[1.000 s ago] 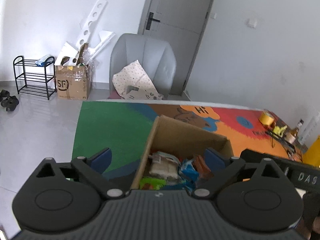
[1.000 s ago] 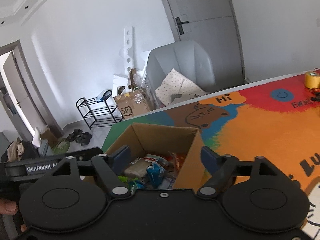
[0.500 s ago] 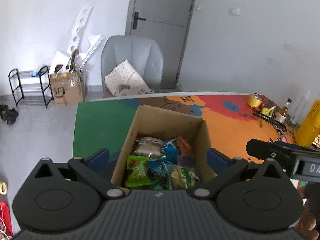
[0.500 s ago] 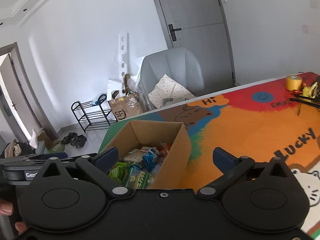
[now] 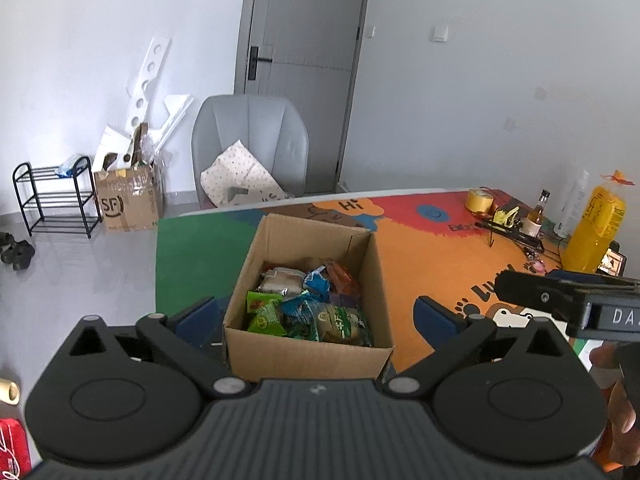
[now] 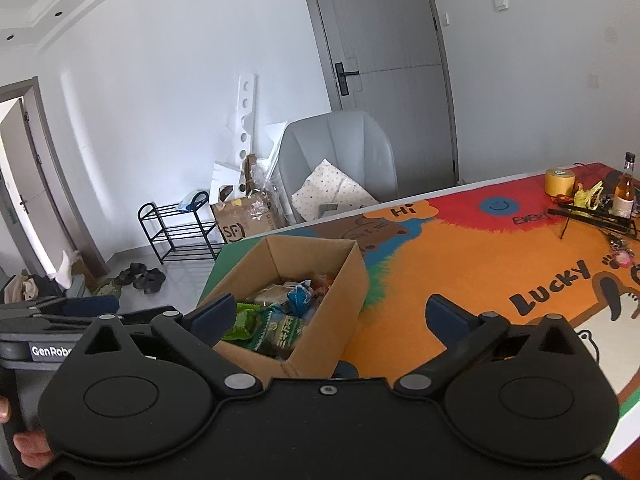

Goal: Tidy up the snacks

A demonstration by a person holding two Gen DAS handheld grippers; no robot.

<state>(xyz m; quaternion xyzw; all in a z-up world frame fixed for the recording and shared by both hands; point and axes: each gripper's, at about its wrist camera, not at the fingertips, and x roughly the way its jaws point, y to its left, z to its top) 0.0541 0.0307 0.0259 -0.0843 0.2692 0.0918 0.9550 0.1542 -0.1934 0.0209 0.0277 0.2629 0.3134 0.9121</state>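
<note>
Left tool (image 5: 316,316) spread wide, nothing in it, held above the near edge of the cardboard box (image 5: 308,350). Right tool (image 6: 330,316) likewise wide and bare, off the box's right side. Snacks (image 5: 308,304) lie heaped in mixed wrappers inside the box, which stands on the worktop (image 5: 432,256); I see none loose on the mat. Fits two readings: packets gathered in and done, or waiting to be sorted out. Any pick calls for a straight descent between the walls onto a top packet.
</note>
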